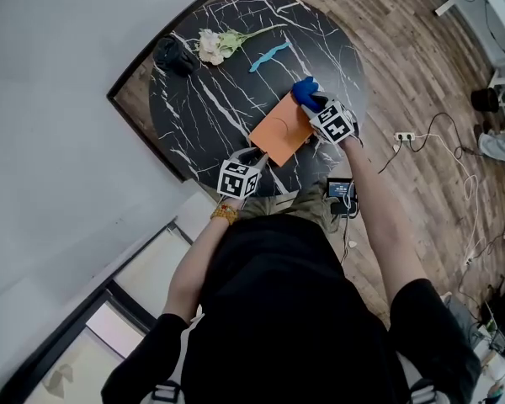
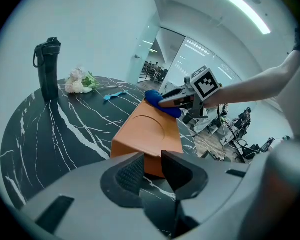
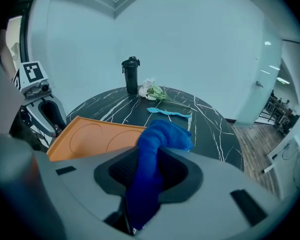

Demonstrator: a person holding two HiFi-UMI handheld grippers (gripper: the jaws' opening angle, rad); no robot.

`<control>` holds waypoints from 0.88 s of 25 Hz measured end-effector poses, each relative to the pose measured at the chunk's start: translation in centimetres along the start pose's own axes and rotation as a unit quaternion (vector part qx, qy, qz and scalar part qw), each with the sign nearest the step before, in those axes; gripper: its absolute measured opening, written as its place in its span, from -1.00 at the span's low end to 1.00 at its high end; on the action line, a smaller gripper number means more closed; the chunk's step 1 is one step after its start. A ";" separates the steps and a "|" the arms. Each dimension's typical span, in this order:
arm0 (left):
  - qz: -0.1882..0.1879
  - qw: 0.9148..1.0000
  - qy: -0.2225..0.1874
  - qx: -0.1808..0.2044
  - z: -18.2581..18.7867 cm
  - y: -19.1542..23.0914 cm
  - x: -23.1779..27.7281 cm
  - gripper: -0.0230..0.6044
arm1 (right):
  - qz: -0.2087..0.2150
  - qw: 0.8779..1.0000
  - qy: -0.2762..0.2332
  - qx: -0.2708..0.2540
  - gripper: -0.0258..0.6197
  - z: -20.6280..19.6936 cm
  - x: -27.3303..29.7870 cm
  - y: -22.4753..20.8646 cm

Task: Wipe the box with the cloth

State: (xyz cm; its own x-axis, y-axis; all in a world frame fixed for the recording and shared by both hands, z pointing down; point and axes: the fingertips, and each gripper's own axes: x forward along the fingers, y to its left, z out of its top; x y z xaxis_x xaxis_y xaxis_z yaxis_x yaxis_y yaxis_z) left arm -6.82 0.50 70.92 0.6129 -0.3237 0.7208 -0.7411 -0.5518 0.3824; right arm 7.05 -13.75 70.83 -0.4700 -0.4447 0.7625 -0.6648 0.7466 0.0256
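Note:
A flat orange box (image 1: 282, 129) with round embossed marks on its lid lies on the round black marble table (image 1: 202, 108), near the edge closest to me. My right gripper (image 1: 313, 103) is shut on a blue cloth (image 1: 304, 90), which hangs out between its jaws (image 3: 160, 139) and rests at the far end of the box (image 3: 95, 136). My left gripper (image 1: 257, 153) sits at the near end of the box (image 2: 150, 134). Its jaws stand slightly apart, the box's side face showing in the gap. Nothing looks pinched between the pads (image 2: 130, 171).
At the far side of the table stand a black bottle (image 1: 175, 55), a bunch of pale flowers (image 1: 210, 45) and a light-blue utensil (image 1: 269, 55). To the right, cables and a power strip (image 1: 404, 136) lie on the wooden floor.

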 end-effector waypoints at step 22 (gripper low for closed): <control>-0.006 1.000 -0.002 -0.002 0.1 0.1 0.1 -0.57 | 0.015 0.996 -0.024 0.082 -0.59 -0.5 -0.1 5.2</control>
State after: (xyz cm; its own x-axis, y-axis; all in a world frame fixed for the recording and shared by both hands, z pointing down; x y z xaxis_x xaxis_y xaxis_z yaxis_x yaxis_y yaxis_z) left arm -6.79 0.34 70.90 0.6222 -0.3206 0.7142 -0.7353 -0.5524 0.3927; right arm 3.93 -9.61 71.23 -0.5152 -0.4493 0.7298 -0.7341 0.6708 -0.1052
